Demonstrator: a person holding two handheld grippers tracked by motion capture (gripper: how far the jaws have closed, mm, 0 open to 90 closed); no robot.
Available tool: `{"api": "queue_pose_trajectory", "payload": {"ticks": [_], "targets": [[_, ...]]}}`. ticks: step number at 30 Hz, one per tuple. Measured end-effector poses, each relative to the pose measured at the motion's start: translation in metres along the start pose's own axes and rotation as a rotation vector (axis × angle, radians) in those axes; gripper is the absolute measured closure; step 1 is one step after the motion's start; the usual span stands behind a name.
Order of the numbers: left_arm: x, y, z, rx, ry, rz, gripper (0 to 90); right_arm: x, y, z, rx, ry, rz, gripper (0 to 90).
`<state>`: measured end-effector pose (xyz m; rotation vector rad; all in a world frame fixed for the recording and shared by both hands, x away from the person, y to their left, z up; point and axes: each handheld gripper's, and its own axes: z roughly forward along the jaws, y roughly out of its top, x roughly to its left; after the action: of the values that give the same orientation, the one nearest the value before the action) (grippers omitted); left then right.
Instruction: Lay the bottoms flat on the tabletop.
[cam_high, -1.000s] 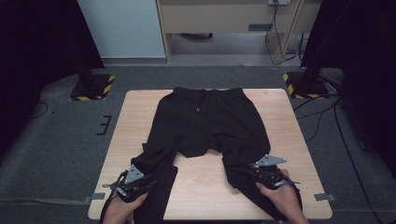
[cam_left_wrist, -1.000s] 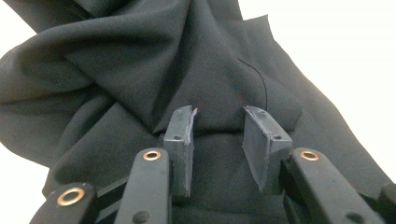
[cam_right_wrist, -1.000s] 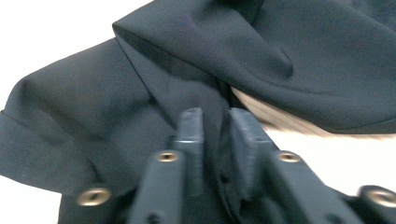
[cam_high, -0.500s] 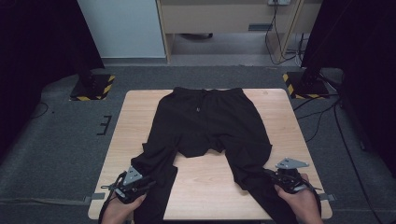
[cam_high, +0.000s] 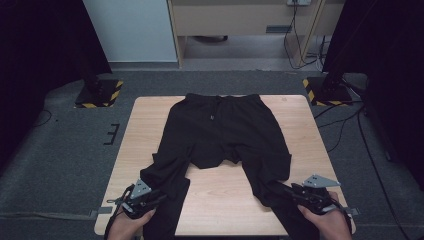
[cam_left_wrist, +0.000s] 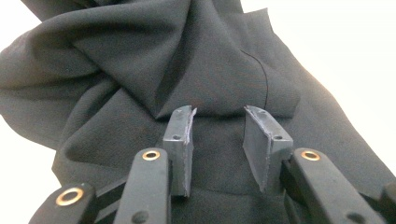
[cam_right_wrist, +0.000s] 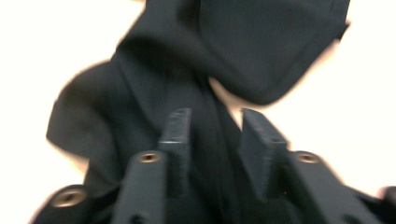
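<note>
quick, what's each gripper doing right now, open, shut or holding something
left gripper: open, jaws apart over the black fabric trousers, nothing pinched.
right gripper: open, jaws have just been opening; trouser leg cloth lies between them, not clamped.

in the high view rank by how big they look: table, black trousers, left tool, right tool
1. Table
2. Black trousers
3. Left tool and right tool: about alike, too close to rank.

Black trousers (cam_high: 225, 135) lie flat on the table, waistband far, legs spread toward the near edge.
</note>
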<state>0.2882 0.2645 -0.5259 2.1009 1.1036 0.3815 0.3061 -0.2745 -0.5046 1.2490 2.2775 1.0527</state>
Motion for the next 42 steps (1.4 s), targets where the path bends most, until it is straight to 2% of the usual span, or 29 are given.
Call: {"api": "queue_pose_trajectory", "payload": {"ticks": [5,8,10,12,15,16,18,20,24,27,29,32,34,36,39,42], "targets": [[0.001,0.000,0.000,0.002,-0.007,0.002,62.4,0.007,0.023,0.014,-0.042,-0.002,-0.025,45.1],[0.002,0.000,-0.001,0.004,-0.011,0.002,62.6,0.012,0.031,0.026,-0.053,0.010,-0.015,40.4],[0.002,0.000,-0.001,0.006,-0.011,0.006,62.6,0.015,0.037,0.034,-0.059,0.023,-0.002,38.4],[0.002,0.000,-0.001,0.006,-0.011,0.007,62.6,0.019,0.042,0.040,-0.070,0.032,-0.016,38.9],[0.002,0.000,-0.001,0.008,-0.010,0.013,62.6,0.028,0.048,0.049,-0.040,0.024,-0.059,57.1],[0.002,0.000,-0.001,0.008,-0.010,0.013,62.5,0.030,0.050,0.052,-0.019,0.017,-0.068,67.6],[0.002,0.000,-0.001,0.007,-0.008,0.013,62.5,0.030,0.052,0.054,-0.007,0.005,-0.076,79.8],[0.002,0.000,-0.001,0.007,-0.008,0.014,62.6,0.025,0.055,0.054,0.004,-0.003,-0.070,85.7],[0.002,0.000,-0.001,0.007,-0.006,0.011,62.6,0.005,0.063,0.057,0.035,-0.044,-0.067,85.8],[0.002,0.000,0.000,0.004,-0.007,0.008,62.5,-0.013,0.073,0.061,0.037,-0.066,-0.073,85.7],[0.003,0.001,0.000,0.002,-0.008,0.003,62.4,-0.025,0.077,0.068,0.048,-0.085,-0.069,86.9],[0.003,0.001,0.001,0.001,-0.009,0.002,62.3,-0.040,0.077,0.082,0.085,-0.109,-0.037,86.5],[0.003,0.000,0.001,-0.002,-0.007,0.004,62.0,-0.047,0.073,0.091,0.109,-0.124,-0.013,83.4],[0.002,0.000,0.001,-0.004,-0.004,0.003,61.8,-0.051,0.068,0.094,0.109,-0.123,0.017,78.1],[0.002,0.000,0.001,-0.005,-0.004,0.008,61.6,-0.053,0.067,0.083,0.061,-0.132,0.048,67.3],[0.003,0.001,0.001,-0.002,-0.008,0.008,61.5,-0.051,0.070,0.063,0.004,-0.139,0.037,58.9]]}}
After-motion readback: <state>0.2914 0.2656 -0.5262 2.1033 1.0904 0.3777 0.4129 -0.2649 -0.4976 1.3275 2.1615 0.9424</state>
